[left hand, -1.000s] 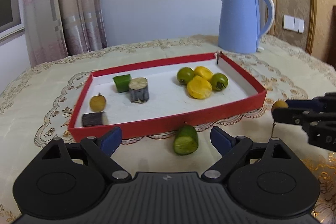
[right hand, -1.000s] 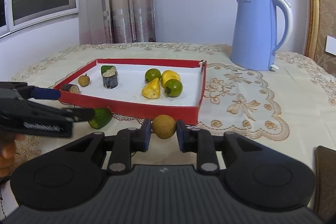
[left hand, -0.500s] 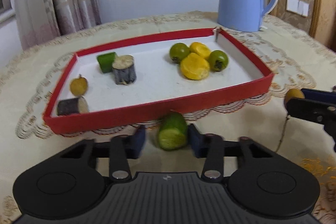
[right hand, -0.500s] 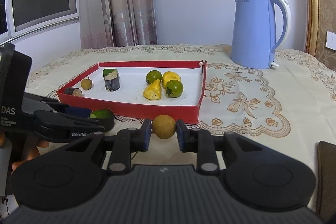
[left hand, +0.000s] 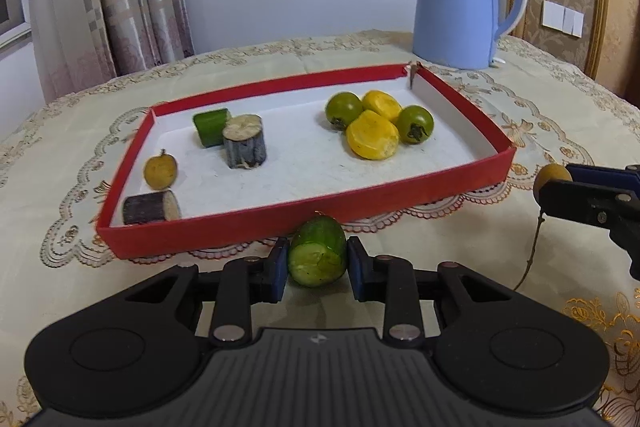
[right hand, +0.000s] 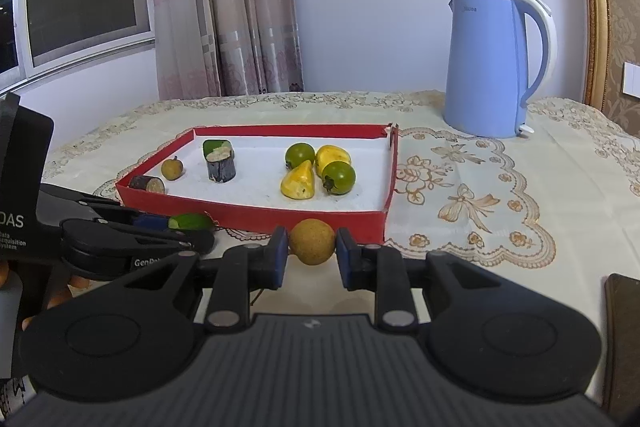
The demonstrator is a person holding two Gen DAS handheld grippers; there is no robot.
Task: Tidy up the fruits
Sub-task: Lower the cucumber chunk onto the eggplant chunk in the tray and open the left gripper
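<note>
Here the left gripper clamps a cucumber piece and the right gripper grips a longan, both just before the red tray

Your cucumber piece sits cut face toward you, just before the red tray. Your tan longan hangs near the tray's front wall. Two green tomatoes and two yellow fruits cluster inside the tray's right half.

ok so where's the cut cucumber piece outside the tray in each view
Left wrist: cucumber piece low centre, between the left gripper jaws, just before the red tray.
Right wrist: cucumber piece lower left, by the tray's near wall.
Shared landmark: blue kettle, behind the tray's far right corner.
</note>
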